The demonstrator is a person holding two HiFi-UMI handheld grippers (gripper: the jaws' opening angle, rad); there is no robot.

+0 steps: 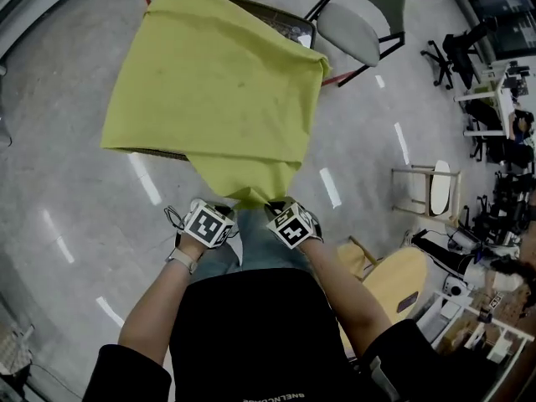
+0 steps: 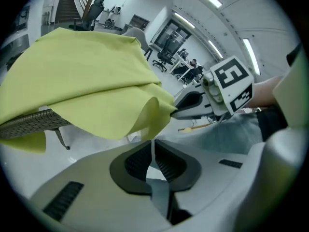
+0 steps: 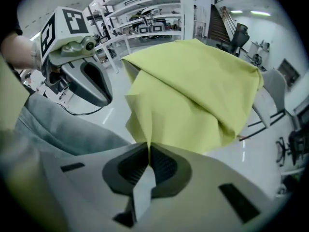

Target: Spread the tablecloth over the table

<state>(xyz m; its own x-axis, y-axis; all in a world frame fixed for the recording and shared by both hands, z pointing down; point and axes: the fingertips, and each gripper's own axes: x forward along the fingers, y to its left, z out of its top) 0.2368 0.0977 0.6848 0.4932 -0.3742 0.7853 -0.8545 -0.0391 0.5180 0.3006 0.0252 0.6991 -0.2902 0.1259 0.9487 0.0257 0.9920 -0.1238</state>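
A yellow-green tablecloth [image 1: 218,82] lies over a small dark mesh-topped table [image 1: 159,152], with a folded flap hanging off the near edge toward me. At that flap's lower end my two grippers sit side by side. The left gripper [image 1: 219,210] is shut, with a thin edge of the tablecloth [image 2: 96,76] running down between its pads [image 2: 153,153]. My right gripper [image 1: 280,208] is shut on a bunched corner of the tablecloth [image 3: 193,91], which enters its jaws [image 3: 148,153] from above. Each gripper shows in the other's view, close by.
A grey folding chair [image 1: 364,15] stands just behind the table. A small wooden stool [image 1: 431,191] and a round wooden seat [image 1: 402,279] are on my right. Black office chairs [image 1: 452,57] and desks fill the far right. Grey floor surrounds the table.
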